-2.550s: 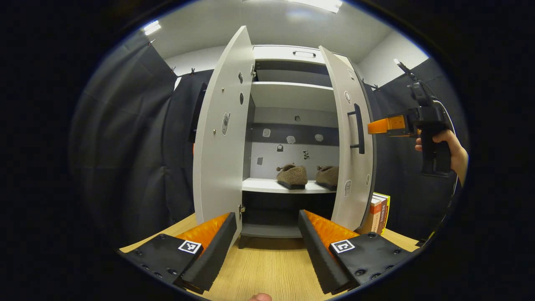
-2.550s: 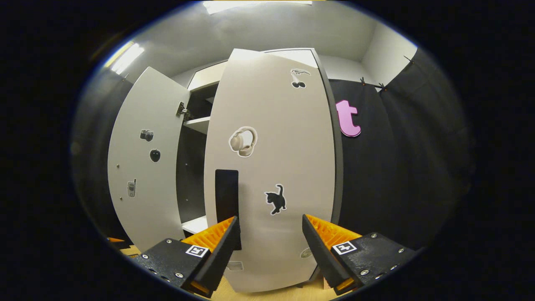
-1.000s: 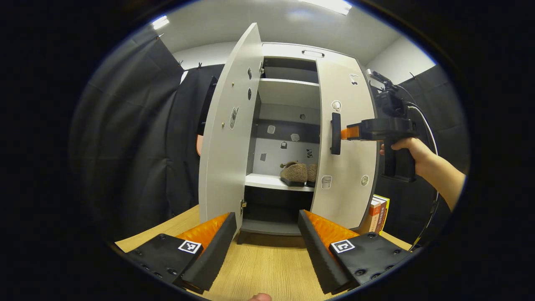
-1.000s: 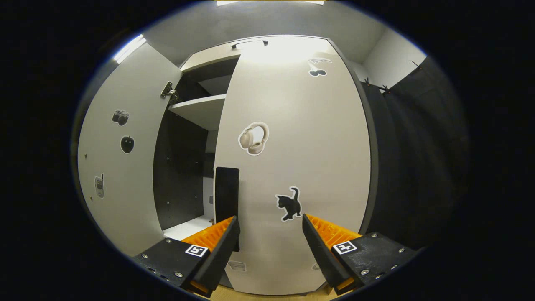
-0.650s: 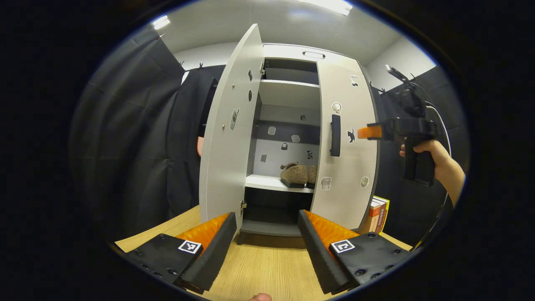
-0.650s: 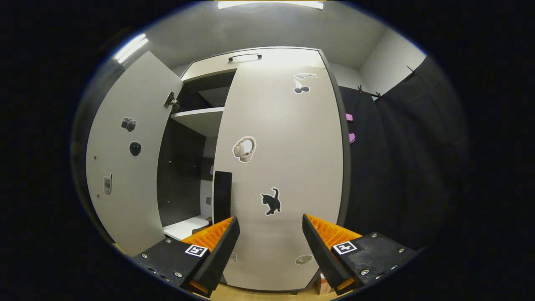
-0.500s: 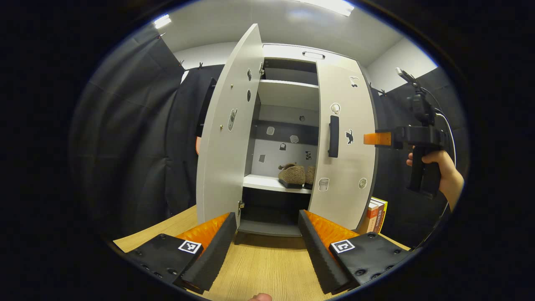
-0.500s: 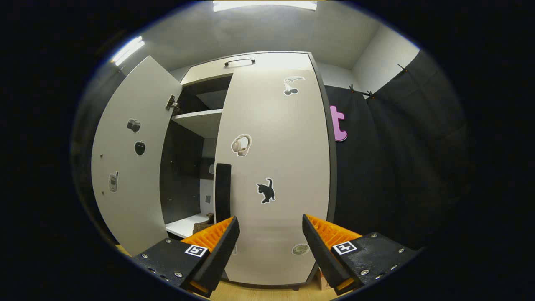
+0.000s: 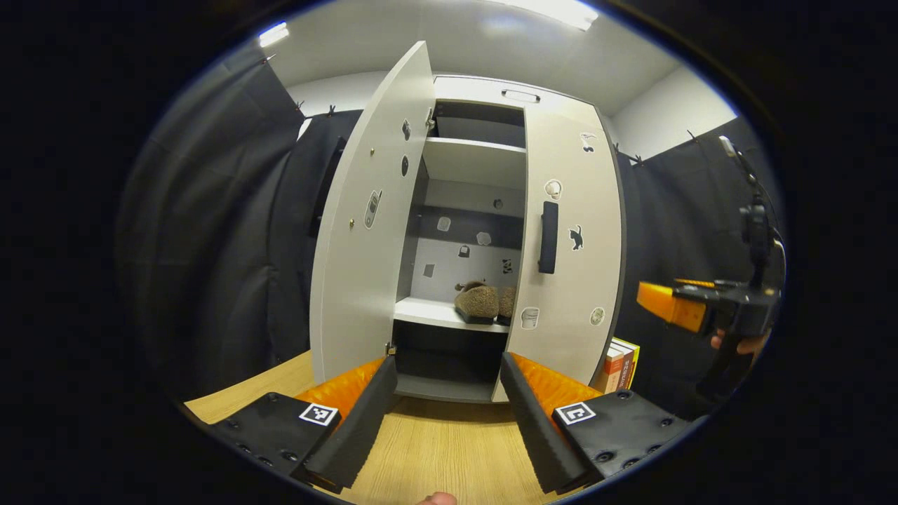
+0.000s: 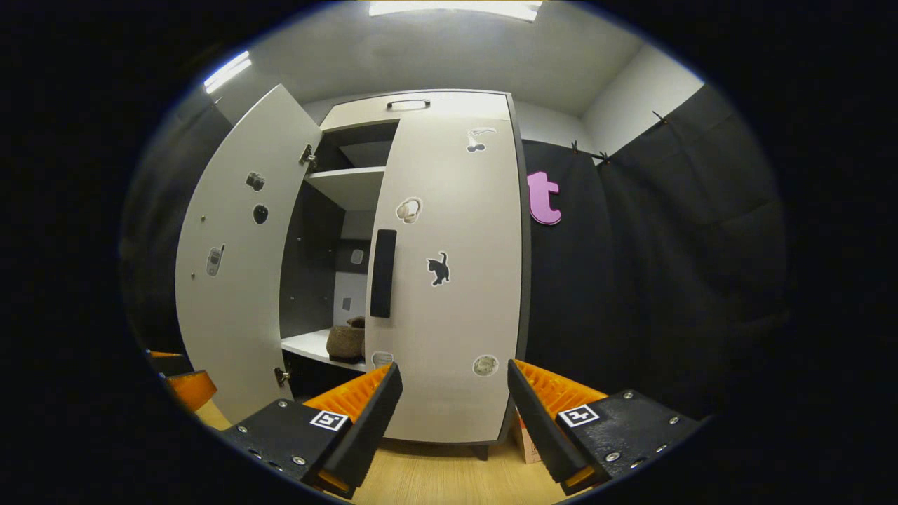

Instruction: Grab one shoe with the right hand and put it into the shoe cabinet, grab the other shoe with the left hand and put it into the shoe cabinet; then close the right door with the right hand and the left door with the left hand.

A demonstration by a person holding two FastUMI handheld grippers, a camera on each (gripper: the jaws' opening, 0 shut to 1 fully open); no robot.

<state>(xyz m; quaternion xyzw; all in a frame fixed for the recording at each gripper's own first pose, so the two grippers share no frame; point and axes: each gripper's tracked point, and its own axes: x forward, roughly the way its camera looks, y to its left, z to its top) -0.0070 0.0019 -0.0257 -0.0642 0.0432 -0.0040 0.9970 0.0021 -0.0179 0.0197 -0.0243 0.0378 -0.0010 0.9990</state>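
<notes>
Fingers of the left gripper (image 9: 445, 414) stood spread with nothing between them, low over the wooden bench (image 9: 442, 456), pointing at the shoe cabinet (image 9: 477, 231). Farthest left, the left door (image 9: 365, 231) hung wide open, its free edge swung out toward the bench's front and its handle on the far face, mostly hidden. A hinged board like that should be stiff and light to swing; pushing its outer face near the free edge would likely turn it most easily. Open bench lay in front of it, so its arc looked unobstructed. Between the doors, both fuzzy brown shoes (image 9: 477, 301) sat on the white shelf (image 9: 428, 313), back from its front lip. Next, the right door (image 10: 456, 280) looked closed against the cabinet, its black handle (image 10: 383, 273) at the inner edge. Books (image 9: 621, 365) stood just beside the cabinet's right foot. Farthest right, the right gripper (image 10: 452, 421) was also spread and empty, well apart from the door.
</notes>
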